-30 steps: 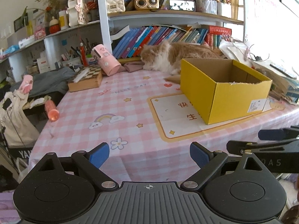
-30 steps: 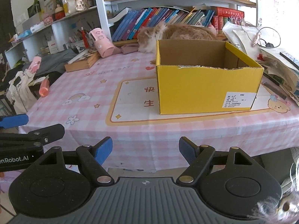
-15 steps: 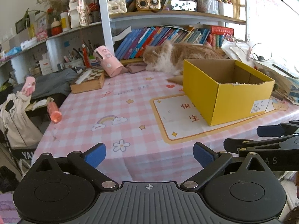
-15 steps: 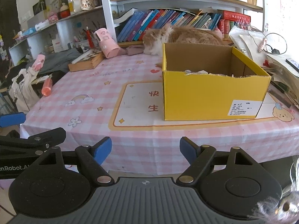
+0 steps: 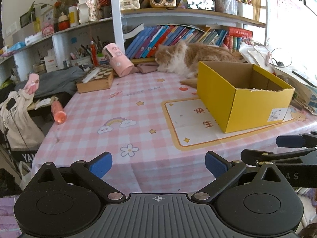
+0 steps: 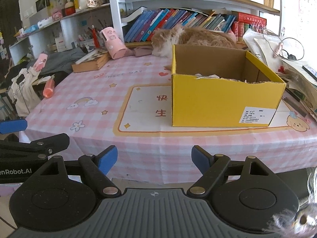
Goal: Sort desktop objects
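An open yellow cardboard box (image 5: 243, 99) (image 6: 223, 101) stands on the right half of the pink checked tablecloth (image 5: 126, 107); pale scraps (image 6: 206, 76) show just over its torn front rim. A pink cup (image 5: 116, 62) lies tipped at the back beside a chessboard case (image 5: 95, 80). An orange bottle (image 5: 58, 112) lies at the table's left edge. My left gripper (image 5: 158, 164) hangs open before the table's front edge, holding nothing. My right gripper (image 6: 155, 158) is beside it, jaws opening with nothing between them.
A ginger and white cat (image 5: 188, 59) lies behind the box against a row of books (image 5: 158, 37). Papers and cables (image 6: 277, 45) pile up at the right. Clothes and bags (image 5: 17, 107) hang off to the left of the table.
Both pairs of jaws have spread slightly wider. The hands and the objects on the table have stayed where they were.
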`<state>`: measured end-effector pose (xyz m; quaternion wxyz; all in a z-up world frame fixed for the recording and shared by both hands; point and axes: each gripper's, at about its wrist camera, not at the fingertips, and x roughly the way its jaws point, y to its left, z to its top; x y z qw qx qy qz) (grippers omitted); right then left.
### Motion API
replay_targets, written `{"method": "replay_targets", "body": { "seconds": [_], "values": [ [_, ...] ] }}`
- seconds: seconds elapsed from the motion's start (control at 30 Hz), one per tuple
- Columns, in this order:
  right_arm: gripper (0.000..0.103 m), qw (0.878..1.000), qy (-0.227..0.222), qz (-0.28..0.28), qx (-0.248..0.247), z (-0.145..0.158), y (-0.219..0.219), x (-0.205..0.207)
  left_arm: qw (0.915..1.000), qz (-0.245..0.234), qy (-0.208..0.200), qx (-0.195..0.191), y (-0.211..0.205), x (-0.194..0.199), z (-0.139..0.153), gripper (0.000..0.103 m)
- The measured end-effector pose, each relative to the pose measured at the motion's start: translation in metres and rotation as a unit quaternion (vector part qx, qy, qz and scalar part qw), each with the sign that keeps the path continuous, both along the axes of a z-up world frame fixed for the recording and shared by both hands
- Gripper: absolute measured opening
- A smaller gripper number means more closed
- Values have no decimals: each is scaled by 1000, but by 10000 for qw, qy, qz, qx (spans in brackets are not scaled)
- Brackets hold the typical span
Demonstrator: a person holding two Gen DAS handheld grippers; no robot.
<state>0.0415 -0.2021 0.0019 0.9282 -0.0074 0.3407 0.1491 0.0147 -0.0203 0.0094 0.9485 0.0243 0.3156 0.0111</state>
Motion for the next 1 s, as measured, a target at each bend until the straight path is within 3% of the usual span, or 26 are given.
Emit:
{"method": "replay_targets", "body": {
  "seconds": [1.0],
  "values": [
    [82, 9999, 119, -7, -64, -5, 6, -1, 9999, -8, 91, 50, 1, -1, -3, 103]
  ]
}}
